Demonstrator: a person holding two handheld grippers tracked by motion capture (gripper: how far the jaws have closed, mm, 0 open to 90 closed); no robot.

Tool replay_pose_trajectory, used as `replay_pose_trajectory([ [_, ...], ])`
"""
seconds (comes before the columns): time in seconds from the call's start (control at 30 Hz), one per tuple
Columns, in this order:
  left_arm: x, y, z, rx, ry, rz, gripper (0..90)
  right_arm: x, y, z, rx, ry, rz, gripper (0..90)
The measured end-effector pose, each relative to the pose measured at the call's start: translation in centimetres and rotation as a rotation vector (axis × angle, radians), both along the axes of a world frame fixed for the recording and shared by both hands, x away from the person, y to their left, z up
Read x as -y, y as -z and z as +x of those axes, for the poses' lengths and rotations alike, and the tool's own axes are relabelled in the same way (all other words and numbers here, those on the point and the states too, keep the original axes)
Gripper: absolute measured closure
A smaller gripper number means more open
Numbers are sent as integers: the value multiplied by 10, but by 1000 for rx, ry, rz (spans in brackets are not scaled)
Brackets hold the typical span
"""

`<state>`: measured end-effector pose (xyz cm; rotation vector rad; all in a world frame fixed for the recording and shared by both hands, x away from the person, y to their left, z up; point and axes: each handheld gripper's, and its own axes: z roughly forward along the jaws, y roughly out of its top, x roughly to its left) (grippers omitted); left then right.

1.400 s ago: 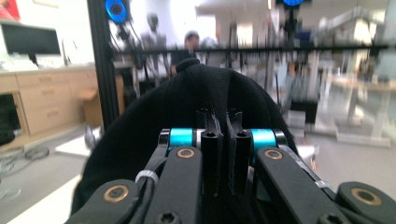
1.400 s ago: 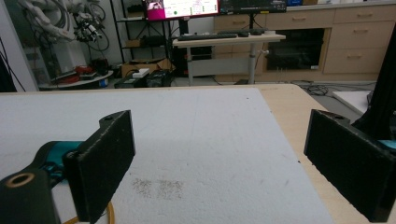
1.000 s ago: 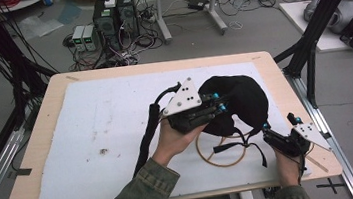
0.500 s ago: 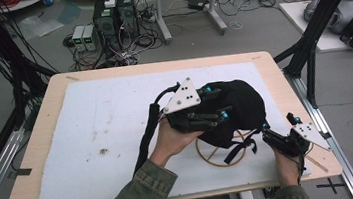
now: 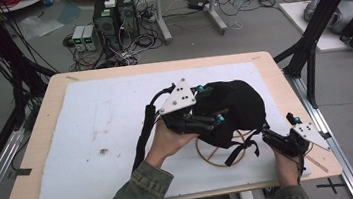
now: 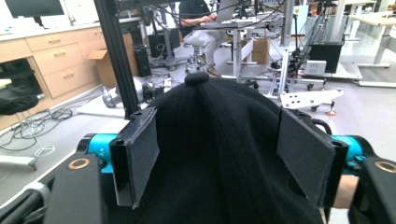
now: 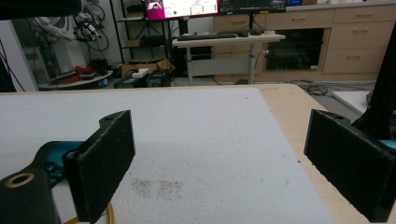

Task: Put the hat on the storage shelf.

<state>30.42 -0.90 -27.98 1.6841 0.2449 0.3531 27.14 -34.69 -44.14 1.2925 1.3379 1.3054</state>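
My left gripper (image 5: 212, 117) straddled the black cap (image 5: 235, 104) mid-table, on its wire stand (image 5: 220, 151), jaws wide on either side of the crown, ready to clamp. My right gripper (image 5: 269, 136) sat by the strap, jaws apart, empty, clear of the way.

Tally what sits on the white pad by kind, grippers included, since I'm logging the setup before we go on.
Black caps: 1
Wooden ring stands: 1
Handheld grippers: 2, the left gripper with its jaws either side of the cap, and the right gripper with open jaws
Total: 4
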Motion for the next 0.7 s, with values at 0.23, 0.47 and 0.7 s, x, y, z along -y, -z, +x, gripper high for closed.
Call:
replay_pose_trajectory([
  [0.23, -16, 1, -3, 0, -23, -3, 283, -1, 0, 0, -1, -2, -5, 79],
  [0.47, -34, 5, -6, 1, -65, -1, 280, -3, 0, 1, -3, -6, -9, 79],
  [0.7, -61, 10, -9, -11, -118, -8, 276, -2, 1, 1, -3, -6, -13, 79],
])
